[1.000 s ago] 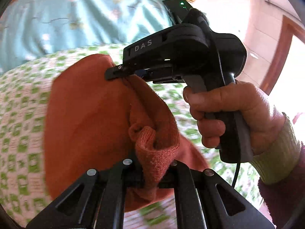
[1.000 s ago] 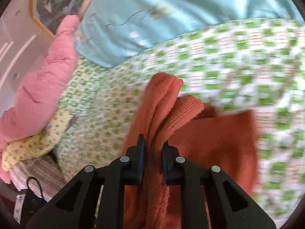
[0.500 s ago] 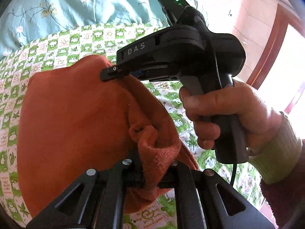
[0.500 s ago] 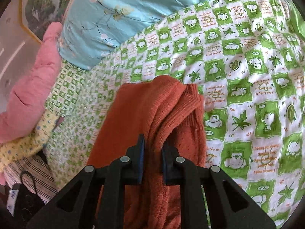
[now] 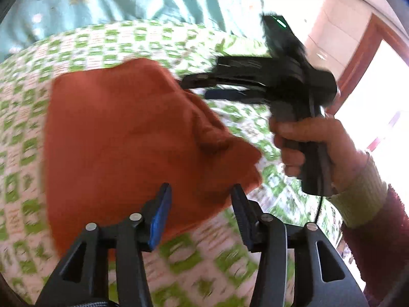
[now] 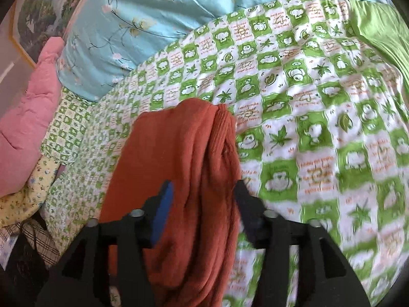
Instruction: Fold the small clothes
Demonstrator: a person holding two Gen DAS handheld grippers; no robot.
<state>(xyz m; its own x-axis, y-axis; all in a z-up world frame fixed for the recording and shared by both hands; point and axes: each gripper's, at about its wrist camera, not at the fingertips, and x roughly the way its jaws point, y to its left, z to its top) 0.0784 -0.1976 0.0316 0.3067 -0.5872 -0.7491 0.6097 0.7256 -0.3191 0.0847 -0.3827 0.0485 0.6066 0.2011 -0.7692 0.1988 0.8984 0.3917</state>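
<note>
Step in hand, as judged: release after 1 fold. Rust knit garment lies doubled on the green-checked quilt. Left gripper spread, nothing between its fingers; right gripper likewise spread, garment edge lying loose under it. Next move likely calls for regripping 1 edge for a 2nd fold. Blue floral bedding behind, pink cushion at side, doorway lit.

Bedroom: patterned quilt, pillow, framed picture.
</note>
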